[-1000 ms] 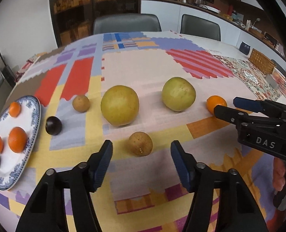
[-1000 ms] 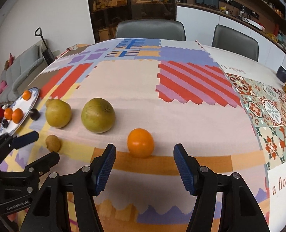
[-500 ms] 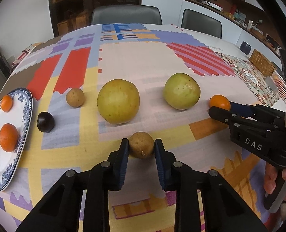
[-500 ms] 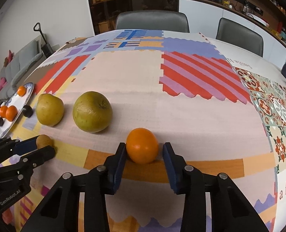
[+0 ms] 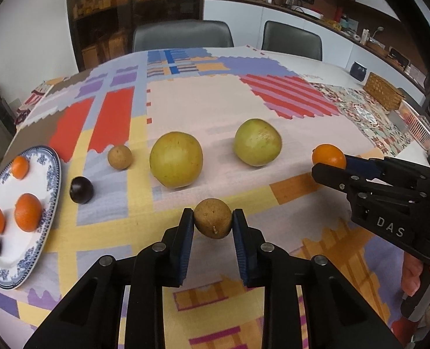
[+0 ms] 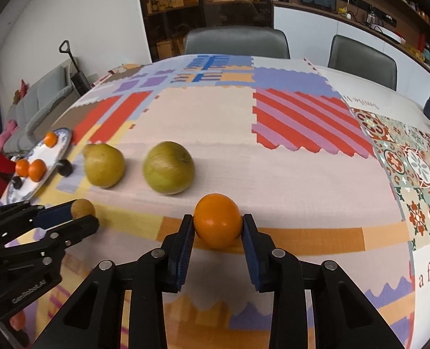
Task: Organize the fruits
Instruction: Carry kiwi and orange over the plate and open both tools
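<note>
four oranges (image 5: 328, 155), two plums (image 5: 81, 190), one plate (image 5: 51, 192)

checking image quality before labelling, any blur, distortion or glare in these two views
Left wrist view: sharp, strong fisheye bending of the table edge, dark vignette in the corners, soft shadows under the green fruits, no glare. Right wrist view: same bending; the orange is crisp, but the left gripper and the plate at the left edge look smeared.

My left camera looks down along its fingers from the table's (image 5: 203, 107) near edge toward the far edge, close over the cloth. My right camera, nearer the right edge, faces the same way. Both share the plate (image 5: 51, 174) (image 6: 66, 133) at the left edge and two chairs (image 5: 182, 35) (image 6: 235, 40).
</note>
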